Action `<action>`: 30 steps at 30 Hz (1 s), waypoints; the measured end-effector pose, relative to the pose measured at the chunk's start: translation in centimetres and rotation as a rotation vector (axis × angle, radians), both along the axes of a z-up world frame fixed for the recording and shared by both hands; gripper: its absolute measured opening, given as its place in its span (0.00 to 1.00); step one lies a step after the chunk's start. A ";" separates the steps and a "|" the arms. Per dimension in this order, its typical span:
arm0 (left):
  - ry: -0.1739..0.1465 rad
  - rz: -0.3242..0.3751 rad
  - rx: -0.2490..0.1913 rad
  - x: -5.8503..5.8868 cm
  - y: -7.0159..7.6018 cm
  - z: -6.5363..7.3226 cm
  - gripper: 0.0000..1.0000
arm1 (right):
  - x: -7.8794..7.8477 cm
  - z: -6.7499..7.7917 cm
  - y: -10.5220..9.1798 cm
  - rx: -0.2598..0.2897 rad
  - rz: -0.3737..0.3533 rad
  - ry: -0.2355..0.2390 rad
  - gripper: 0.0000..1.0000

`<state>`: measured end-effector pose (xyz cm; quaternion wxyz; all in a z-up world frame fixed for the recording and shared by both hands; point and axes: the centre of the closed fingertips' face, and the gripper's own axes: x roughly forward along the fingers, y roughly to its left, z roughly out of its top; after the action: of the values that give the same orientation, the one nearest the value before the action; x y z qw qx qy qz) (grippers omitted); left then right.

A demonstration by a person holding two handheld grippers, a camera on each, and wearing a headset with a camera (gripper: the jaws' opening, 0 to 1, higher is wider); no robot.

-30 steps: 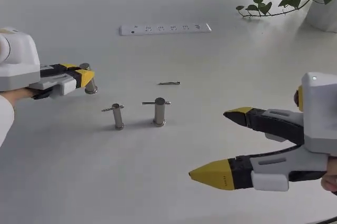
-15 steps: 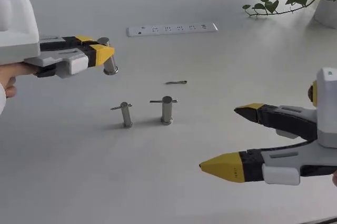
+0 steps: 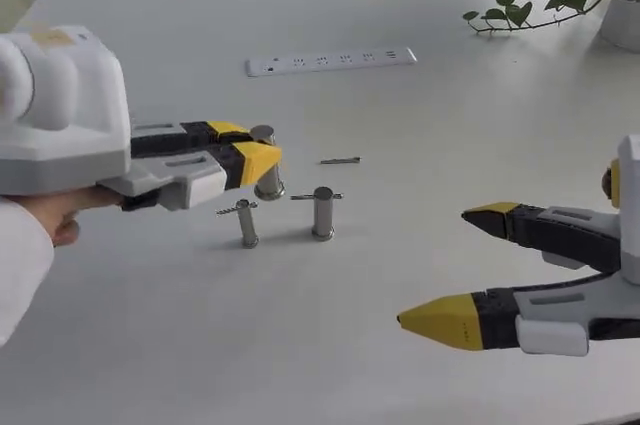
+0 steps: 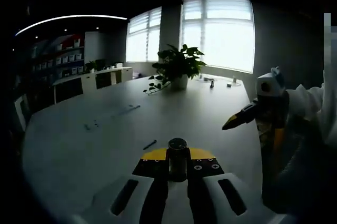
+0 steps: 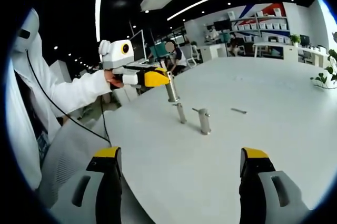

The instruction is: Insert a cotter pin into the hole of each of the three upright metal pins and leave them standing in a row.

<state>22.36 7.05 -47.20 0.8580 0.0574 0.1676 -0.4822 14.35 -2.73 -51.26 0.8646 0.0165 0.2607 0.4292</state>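
Left claw holds one metal pin tight. Two other pins stand at its 5 o'clock. Right claw is open.

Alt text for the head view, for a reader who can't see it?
The left gripper, shut on a metal pin, holds it upright beside two standing pins fitted with cotter pins. A loose cotter pin lies on the white table; the right gripper is open.
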 end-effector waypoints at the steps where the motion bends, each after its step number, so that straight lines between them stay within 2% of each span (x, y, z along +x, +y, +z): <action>1: 0.009 -0.004 -0.001 -0.3 -0.1 -0.3 0.10 | 0.0 0.0 0.0 0.001 -0.001 0.000 0.91; 3: 0.046 0.032 -0.010 -0.6 -0.2 -1.4 0.09 | -0.1 -0.1 0.0 0.000 -0.003 0.000 0.91; 7: 0.094 0.030 0.008 -1.3 -0.4 -3.8 0.09 | -0.2 -0.3 0.0 0.001 -0.002 0.006 0.91; 14: 0.130 0.011 0.033 -1.8 -0.8 -6.1 0.10 | -0.4 -0.5 0.2 0.002 0.003 0.018 0.91; 19: 0.131 0.002 0.043 -2.1 -1.2 -6.8 0.10 | -0.6 -0.7 0.3 0.001 0.005 0.028 0.90; 24: 0.125 -0.020 0.076 -2.5 -1.5 -7.7 0.10 | -0.7 -0.8 0.4 0.001 0.010 0.035 0.90; 30: 0.125 -0.019 0.082 -2.7 -1.6 -8.2 0.10 | -0.6 -0.8 0.4 0.005 0.009 0.039 0.90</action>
<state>19.70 5.42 -55.40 0.8382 0.0638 0.2398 -0.4857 13.75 -2.29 -52.10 0.8575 0.0258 0.2764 0.4332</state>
